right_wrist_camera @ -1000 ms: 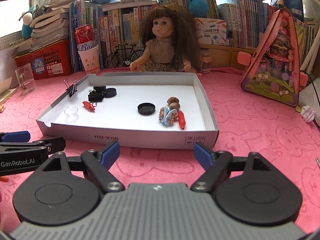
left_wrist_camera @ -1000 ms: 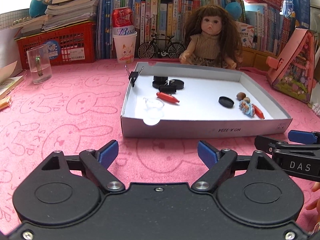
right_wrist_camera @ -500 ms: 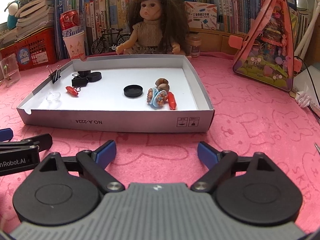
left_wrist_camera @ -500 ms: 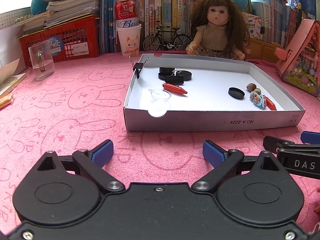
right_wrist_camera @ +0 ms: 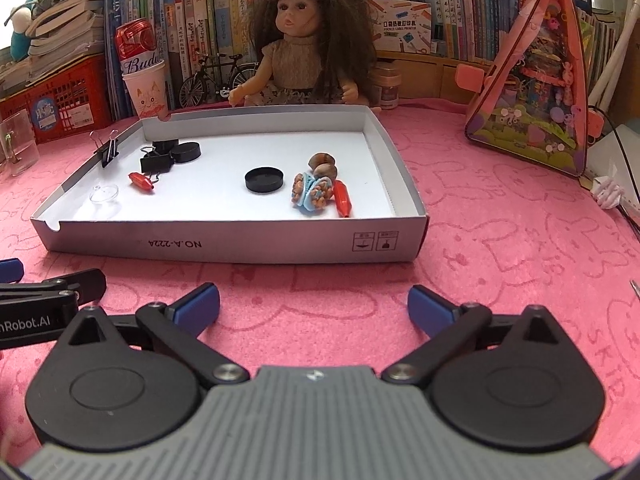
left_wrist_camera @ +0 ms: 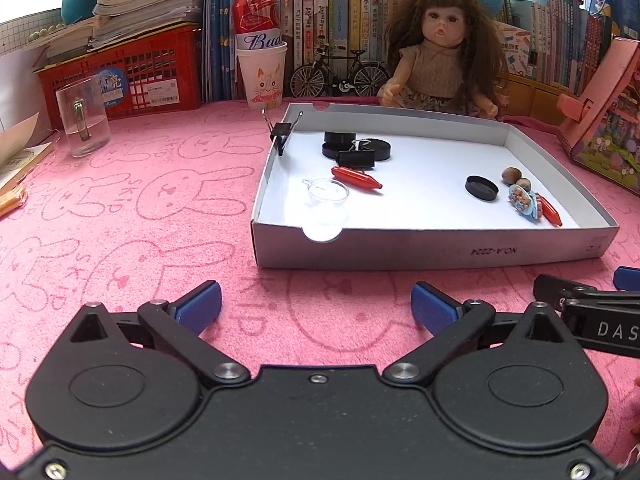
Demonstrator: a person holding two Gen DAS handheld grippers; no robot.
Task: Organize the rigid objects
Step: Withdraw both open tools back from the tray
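A shallow white cardboard tray (left_wrist_camera: 440, 248) (right_wrist_camera: 240, 246) lies on the pink cloth ahead of both grippers. Inside it are black round lids (left_wrist_camera: 481, 187) (right_wrist_camera: 264, 179), a black binder clip (left_wrist_camera: 356, 158), red crayon-like pieces (left_wrist_camera: 356, 178) (right_wrist_camera: 343, 199), a clear small dish (left_wrist_camera: 327, 193), nuts (right_wrist_camera: 323, 164) and a blue beaded trinket (right_wrist_camera: 313, 192). Another binder clip (left_wrist_camera: 282, 132) is clipped on the tray's left wall. My left gripper (left_wrist_camera: 316, 306) hovers short of the tray's near wall, its jaws opening wide with nothing between them. My right gripper (right_wrist_camera: 314, 304) is likewise opening and holds nothing.
A doll (left_wrist_camera: 440, 48) sits behind the tray, beside a toy bicycle (left_wrist_camera: 340, 74), a paper cup with a can (left_wrist_camera: 262, 76) and a red basket (left_wrist_camera: 120, 72). A glass mug (left_wrist_camera: 82, 122) stands at far left. A pink triangular case (right_wrist_camera: 536, 80) leans at right.
Both grippers' jaws have spread wider. The views shifted slightly so the tray sits a little farther and lower in the frames; nothing in the tray has moved.
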